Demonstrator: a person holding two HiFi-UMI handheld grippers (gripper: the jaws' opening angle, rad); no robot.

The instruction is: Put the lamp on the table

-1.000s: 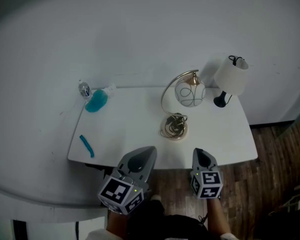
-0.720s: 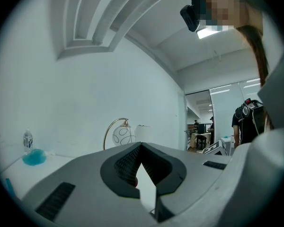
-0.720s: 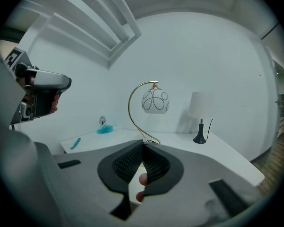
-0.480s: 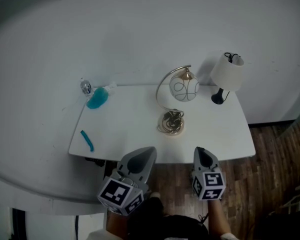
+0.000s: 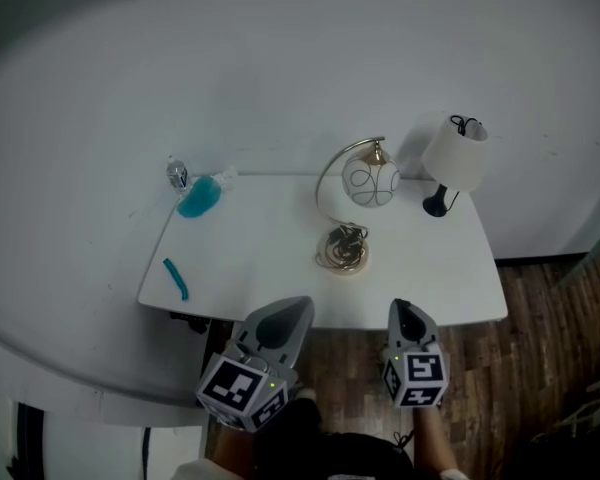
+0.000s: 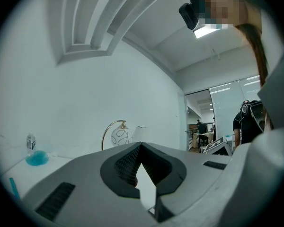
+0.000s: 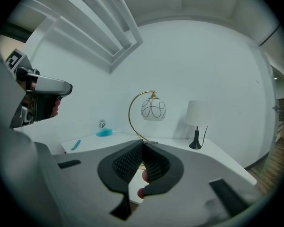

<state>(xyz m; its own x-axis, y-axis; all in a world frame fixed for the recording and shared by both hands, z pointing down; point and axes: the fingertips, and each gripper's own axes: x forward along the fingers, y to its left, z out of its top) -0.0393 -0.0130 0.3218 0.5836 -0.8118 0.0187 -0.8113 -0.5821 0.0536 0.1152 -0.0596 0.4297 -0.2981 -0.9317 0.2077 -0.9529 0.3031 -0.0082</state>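
Note:
A lamp with a curved gold arm and a round white globe [image 5: 368,181] stands on the white table [image 5: 260,258], its gold base [image 5: 344,252] near the middle. The same globe lamp [image 7: 153,109] shows in the right gripper view and smaller [image 6: 119,135] in the left gripper view. A second lamp with a white shade [image 5: 454,155] and black foot stands at the table's back right corner. My left gripper [image 5: 280,324] and right gripper [image 5: 405,317] hang off the table's near edge, both shut and holding nothing.
A blue bottle [image 5: 197,197] and a small clear bottle [image 5: 177,174] stand at the table's back left. A blue stick [image 5: 175,279] lies near the left edge. Wooden floor [image 5: 540,308] runs to the right. A white wall backs the table. A person stands far right [image 6: 248,122].
The view has pulled back a little from the table over the second; the lamps and bottles look smaller and farther. Both grippers keep their places and stay shut.

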